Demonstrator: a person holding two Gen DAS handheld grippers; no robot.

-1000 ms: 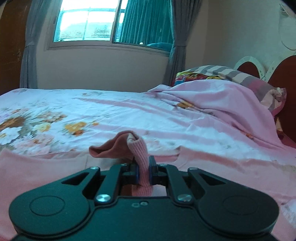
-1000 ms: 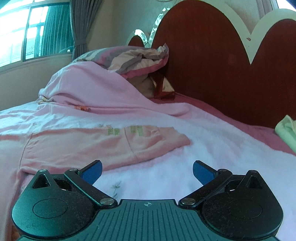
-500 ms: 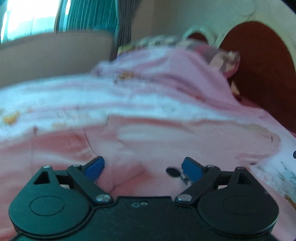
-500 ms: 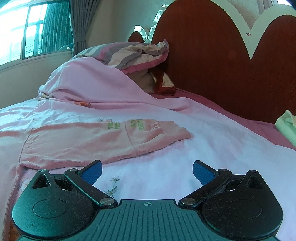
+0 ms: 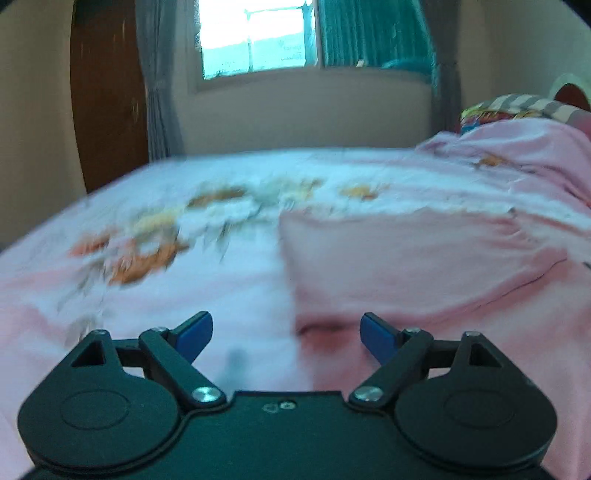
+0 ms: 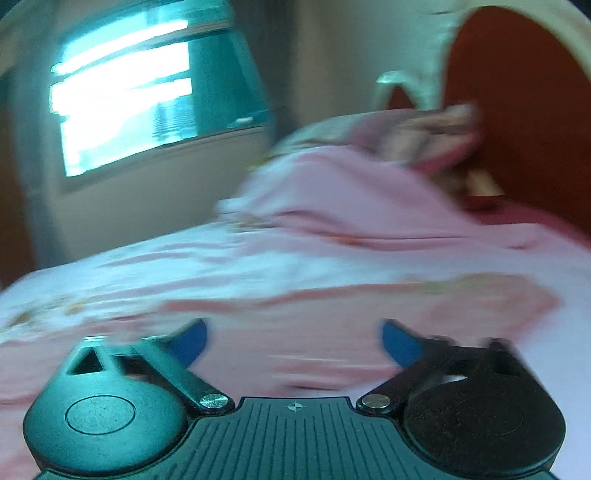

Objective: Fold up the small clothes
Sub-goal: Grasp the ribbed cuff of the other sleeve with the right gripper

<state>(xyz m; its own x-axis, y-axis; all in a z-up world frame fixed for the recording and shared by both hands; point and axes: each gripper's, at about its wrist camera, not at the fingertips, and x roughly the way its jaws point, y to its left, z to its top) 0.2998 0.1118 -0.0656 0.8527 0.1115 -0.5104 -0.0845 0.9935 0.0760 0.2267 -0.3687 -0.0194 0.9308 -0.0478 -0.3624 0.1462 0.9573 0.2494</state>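
Bright window [image 5: 258, 37], teal curtain [image 5: 373, 33], beige wall [image 5: 306, 110]; brown door [image 5: 107, 92] left; red headboard [image 6: 517, 122].

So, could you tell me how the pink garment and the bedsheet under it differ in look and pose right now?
The pink garment is a plain, deeper salmon pink; the bedsheet is paler, with orange flower prints. The garment covers only part of the bed, its straight edge showing to the left; the bedsheet spreads beyond it on all sides. Both lie flat, and both views are motion-blurred. Neither the left gripper nor the right gripper holds either.
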